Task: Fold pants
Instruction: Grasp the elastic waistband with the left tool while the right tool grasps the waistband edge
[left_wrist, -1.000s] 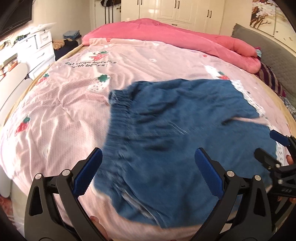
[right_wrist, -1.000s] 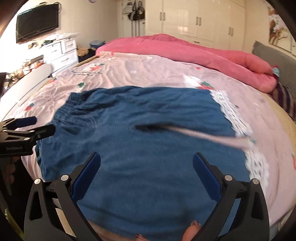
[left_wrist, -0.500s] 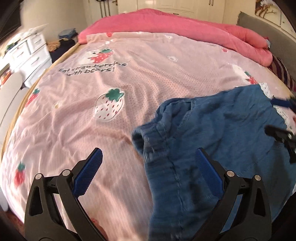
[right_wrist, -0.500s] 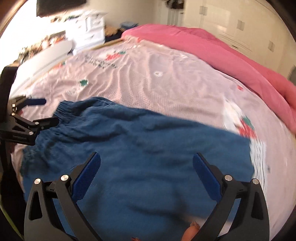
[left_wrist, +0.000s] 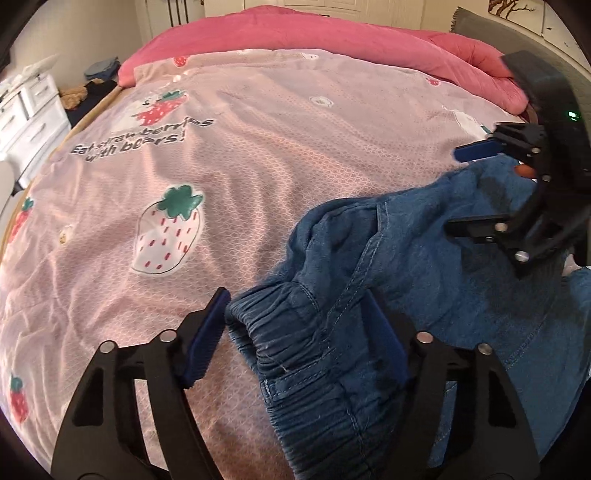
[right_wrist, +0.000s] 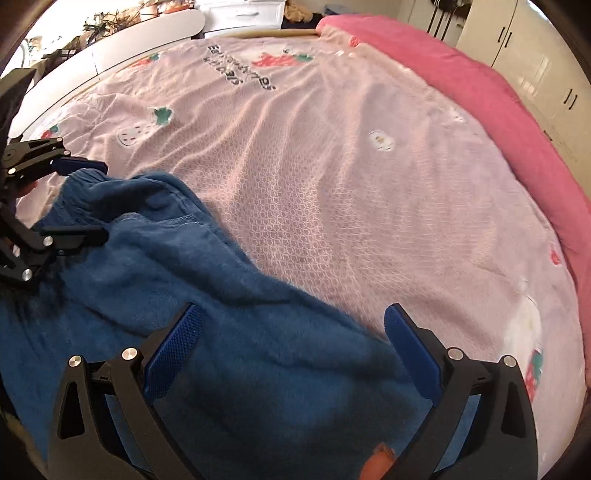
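The blue pants (left_wrist: 424, 277) lie bunched on the pink strawberry sheet (left_wrist: 258, 147). In the left wrist view, my left gripper (left_wrist: 295, 332) is closing, and the gathered elastic waistband (left_wrist: 295, 354) sits between its blue pads. The pads are not clearly pressing on it. My right gripper (left_wrist: 465, 188) stands open at the right, over the far edge of the pants. In the right wrist view, the right gripper (right_wrist: 293, 350) is wide open low above the pants (right_wrist: 184, 277). The left gripper (right_wrist: 85, 201) shows at the left edge, around the waistband end.
A pink quilt (left_wrist: 369, 48) runs along the far side of the bed. White drawers (left_wrist: 26, 110) stand left of the bed and white wardrobe doors (right_wrist: 546, 62) beyond it. A dark cushion (left_wrist: 480, 26) lies at the far right. Bare sheet surrounds the pants.
The pants, spread flat a second ago, are now bunched toward one side. Both grippers have swept across the bed and lower. The left jaws have narrowed around the waistband.
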